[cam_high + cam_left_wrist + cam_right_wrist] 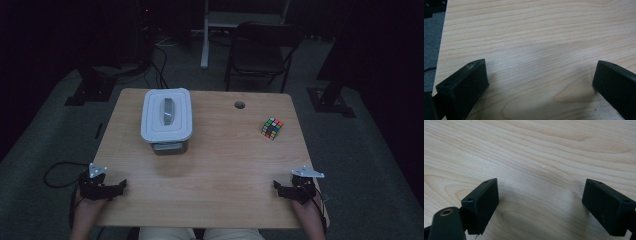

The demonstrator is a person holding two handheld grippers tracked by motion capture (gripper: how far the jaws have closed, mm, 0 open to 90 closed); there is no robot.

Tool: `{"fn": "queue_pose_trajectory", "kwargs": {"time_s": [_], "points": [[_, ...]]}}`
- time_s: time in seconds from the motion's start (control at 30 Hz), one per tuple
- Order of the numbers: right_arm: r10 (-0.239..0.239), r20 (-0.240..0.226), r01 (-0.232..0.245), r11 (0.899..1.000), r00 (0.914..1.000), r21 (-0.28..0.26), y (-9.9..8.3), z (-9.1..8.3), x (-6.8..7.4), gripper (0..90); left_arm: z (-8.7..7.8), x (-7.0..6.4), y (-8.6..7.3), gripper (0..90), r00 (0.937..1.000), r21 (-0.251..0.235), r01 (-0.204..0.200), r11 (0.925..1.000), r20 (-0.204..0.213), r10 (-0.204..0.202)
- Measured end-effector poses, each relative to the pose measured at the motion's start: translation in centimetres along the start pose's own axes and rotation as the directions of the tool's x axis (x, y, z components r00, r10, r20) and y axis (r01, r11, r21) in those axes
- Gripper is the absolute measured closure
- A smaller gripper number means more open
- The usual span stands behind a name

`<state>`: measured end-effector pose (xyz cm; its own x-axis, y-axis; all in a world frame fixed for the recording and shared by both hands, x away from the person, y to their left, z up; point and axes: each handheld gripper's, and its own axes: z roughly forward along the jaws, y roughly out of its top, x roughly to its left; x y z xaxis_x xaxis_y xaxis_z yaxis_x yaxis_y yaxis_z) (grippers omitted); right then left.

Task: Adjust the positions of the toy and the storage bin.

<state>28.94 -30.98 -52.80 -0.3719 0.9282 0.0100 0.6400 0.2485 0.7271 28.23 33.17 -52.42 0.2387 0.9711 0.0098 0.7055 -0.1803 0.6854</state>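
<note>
Two black grippers sit at the near corners of the wooden counter (215, 165), each held in a person's hand; the left gripper (121, 186) rests at the near left corner with its fingers (464, 87) spread wide over bare wood, nothing between them, and the counter's left edge and grey carpet show beside them in the left gripper view; the right gripper (276, 186) rests at the near right corner, its fingers (482, 202) likewise spread apart over bare wood grain and holding nothing; a grey three-cornered plate tops each gripper, and a dark cable loops away from the left one onto the floor. Farther back, left of centre, stands a white lidded container (167, 117) with a grey handle on its lid, upright and well apart from both grippers; a Rubik's cube (272, 128) lies toward the right side of the counter, apart from the container and from the right gripper; a small round hole (240, 105) opens in the counter near its far edge, between container and cube. Beyond the counter a dark folding chair (260, 52) stands on the carpet.
</note>
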Motion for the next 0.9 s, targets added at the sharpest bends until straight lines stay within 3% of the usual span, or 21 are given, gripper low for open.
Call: {"fn": "queue_pose_trajectory", "kwargs": {"time_s": [0.43, 0.7, 0.9], "points": [[0.006, 0.005, -0.006, 1.000, 1.0000, 0.003, 0.0, 0.0, 0.0, 13.6, 0.0, 0.0, 0.0, 0.6, 1.0000, 0.002, 0.000, 1.0000, 0.000, 0.000], [0.056, 0.062, -0.057, 0.998, 0.9965, 0.004, 0.3, 0.3, 0.6, 12.6, 0.0, -0.1, 0.1, 0.6, 1.0000, 0.008, 0.001, 1.0000, -0.003, -0.001], [0.029, 0.029, -0.029, 1.000, 0.9992, 0.000, 1.1, 1.1, 1.7, 13.2, 0.2, -0.2, 0.4, 0.6, 0.9993, 0.016, 0.028, 0.9995, -0.027, -0.027]]}}
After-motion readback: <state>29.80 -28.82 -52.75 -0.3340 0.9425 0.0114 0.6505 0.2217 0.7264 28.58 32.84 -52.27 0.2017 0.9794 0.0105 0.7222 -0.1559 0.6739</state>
